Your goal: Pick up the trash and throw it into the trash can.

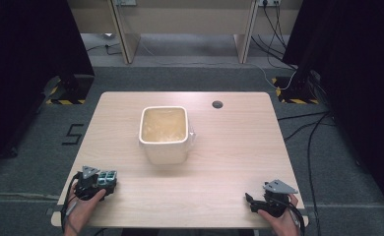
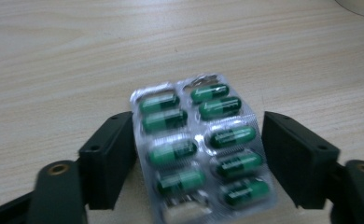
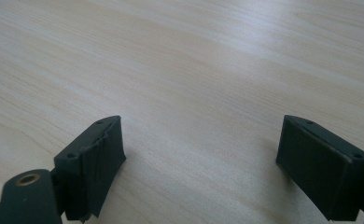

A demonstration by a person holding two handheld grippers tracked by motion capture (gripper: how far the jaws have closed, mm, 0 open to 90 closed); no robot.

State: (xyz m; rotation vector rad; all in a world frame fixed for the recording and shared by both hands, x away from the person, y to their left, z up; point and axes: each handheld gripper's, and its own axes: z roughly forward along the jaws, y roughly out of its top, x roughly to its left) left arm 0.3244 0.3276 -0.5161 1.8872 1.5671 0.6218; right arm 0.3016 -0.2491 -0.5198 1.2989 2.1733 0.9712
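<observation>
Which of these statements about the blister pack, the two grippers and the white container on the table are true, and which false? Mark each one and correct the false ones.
1. The blister pack holds green capsules. True.
2. The blister pack lies between the jaws of the right gripper. False: it lies between the jaws of the left gripper; nothing but bare table lies between the right gripper's jaws.
3. The white container stands near the middle of the table. True.
4. The white container is round. False: it is square with rounded corners.
5. The right gripper's jaws are closed together. False: they stand wide apart.
</observation>
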